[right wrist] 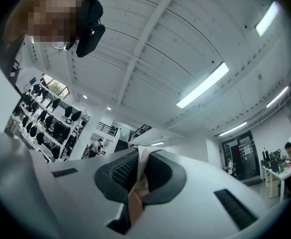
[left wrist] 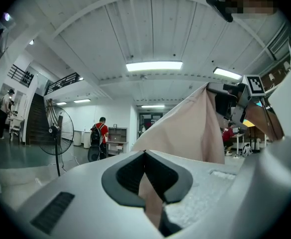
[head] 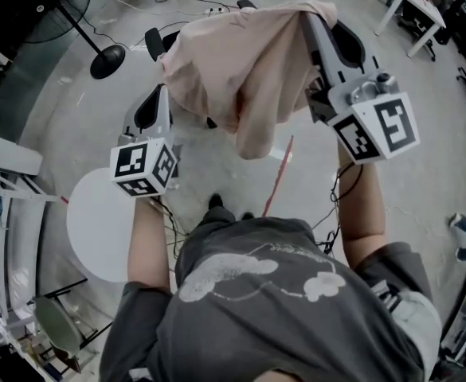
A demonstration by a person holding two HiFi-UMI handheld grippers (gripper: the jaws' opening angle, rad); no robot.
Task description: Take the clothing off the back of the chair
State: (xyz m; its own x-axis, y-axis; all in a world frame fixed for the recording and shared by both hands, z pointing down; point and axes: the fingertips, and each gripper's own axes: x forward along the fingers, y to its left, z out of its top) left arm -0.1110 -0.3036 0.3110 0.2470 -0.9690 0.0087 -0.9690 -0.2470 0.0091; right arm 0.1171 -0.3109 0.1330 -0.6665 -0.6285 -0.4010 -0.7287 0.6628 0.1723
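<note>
A pale pink garment (head: 244, 62) hangs in the air, stretched between my two grippers, above the black chair (head: 154, 43), which it mostly hides. My left gripper (head: 164, 88) is shut on the garment's left edge. In the left gripper view a fold of the cloth (left wrist: 197, 126) is pinched in the left gripper (left wrist: 145, 156) and rises to the right gripper's marker cube (left wrist: 254, 83). My right gripper (head: 307, 16) is held higher and is shut on the garment's upper right corner. In the right gripper view a strip of cloth (right wrist: 135, 195) sits in the right gripper (right wrist: 138, 156).
A black standing fan (head: 85, 30) is at the far left on the grey floor. Beside my left arm there is a round white table (head: 97, 221). A white desk (head: 412, 10) stands at the far right. Cables and a red floor line (head: 279, 173) run below the garment. A person in red (left wrist: 100, 133) stands far off.
</note>
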